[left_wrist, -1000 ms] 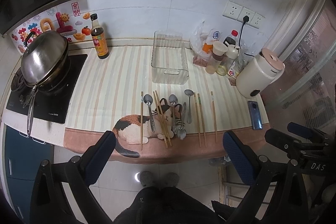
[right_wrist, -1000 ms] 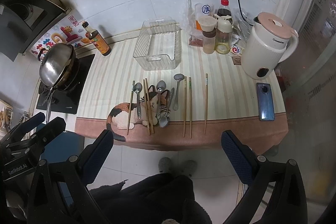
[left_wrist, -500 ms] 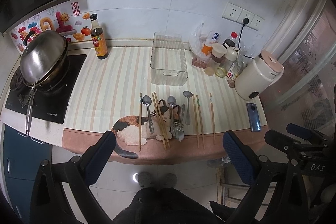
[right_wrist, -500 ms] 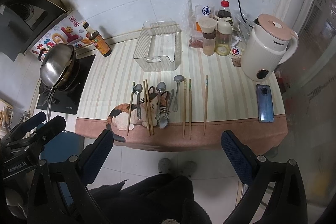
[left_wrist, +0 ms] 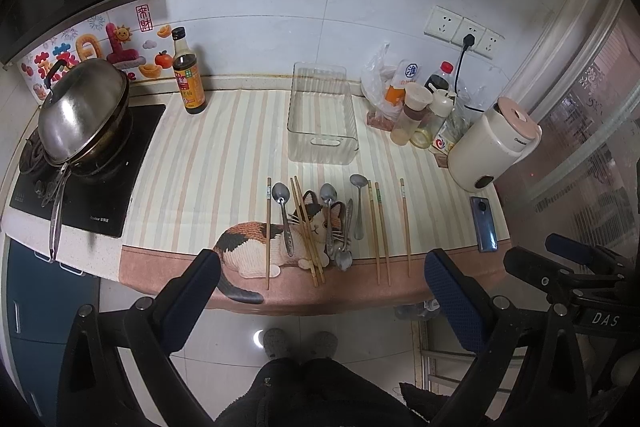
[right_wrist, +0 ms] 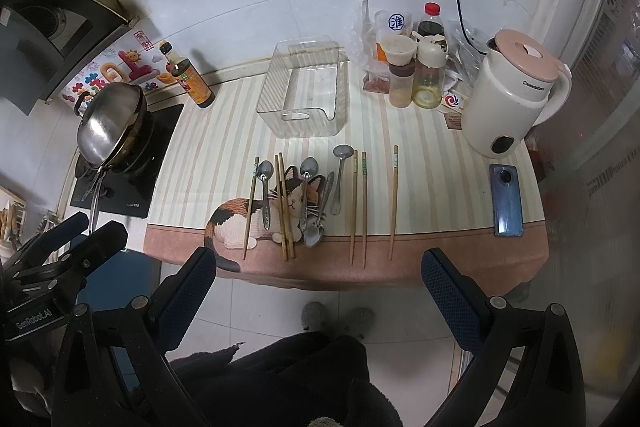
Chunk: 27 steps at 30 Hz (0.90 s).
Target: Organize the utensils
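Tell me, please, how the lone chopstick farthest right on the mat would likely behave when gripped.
The lone chopstick looks thin, stiff and light, lying flat on the mat, so pinching it could be fiddly. It may swing if held at one end.

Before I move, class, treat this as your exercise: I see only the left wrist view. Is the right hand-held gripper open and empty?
Observer: Yes. In the right wrist view, the right hand-held gripper has its fingers wide apart with nothing between them, short of the counter's near edge.
Operator: Good. Which way does the kettle's handle point? My view doesn't show it.
Observer: The kettle has its handle on the side away from the clear bin, toward the right edge of the right wrist view.
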Tool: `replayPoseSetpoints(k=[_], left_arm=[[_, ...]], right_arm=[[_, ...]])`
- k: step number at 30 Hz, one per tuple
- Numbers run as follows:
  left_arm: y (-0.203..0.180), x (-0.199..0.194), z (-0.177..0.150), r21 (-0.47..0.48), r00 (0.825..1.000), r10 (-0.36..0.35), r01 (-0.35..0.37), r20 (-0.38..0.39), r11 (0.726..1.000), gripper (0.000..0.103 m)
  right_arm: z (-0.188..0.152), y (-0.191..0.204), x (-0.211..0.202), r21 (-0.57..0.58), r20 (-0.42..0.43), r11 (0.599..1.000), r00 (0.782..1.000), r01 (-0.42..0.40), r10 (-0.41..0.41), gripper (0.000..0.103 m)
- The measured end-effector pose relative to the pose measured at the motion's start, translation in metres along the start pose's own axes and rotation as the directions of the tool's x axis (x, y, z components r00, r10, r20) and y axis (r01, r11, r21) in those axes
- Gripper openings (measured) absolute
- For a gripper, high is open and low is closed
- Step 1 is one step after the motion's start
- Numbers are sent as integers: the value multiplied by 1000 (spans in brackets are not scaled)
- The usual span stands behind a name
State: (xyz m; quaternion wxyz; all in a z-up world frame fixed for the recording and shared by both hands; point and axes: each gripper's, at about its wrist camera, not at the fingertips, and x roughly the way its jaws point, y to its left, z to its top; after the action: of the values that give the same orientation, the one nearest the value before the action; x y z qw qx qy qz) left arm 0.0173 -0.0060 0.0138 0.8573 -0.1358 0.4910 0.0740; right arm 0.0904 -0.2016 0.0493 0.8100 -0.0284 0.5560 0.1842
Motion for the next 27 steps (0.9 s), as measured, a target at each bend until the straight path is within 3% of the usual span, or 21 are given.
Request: replayPoseSetpoints(k=[27], left_arm=[[2,0,1,0,1000,1,-1,3,1000,103]], right_arm=[[12,13,-1,-3,1,1000,1000,-6,6,103]])
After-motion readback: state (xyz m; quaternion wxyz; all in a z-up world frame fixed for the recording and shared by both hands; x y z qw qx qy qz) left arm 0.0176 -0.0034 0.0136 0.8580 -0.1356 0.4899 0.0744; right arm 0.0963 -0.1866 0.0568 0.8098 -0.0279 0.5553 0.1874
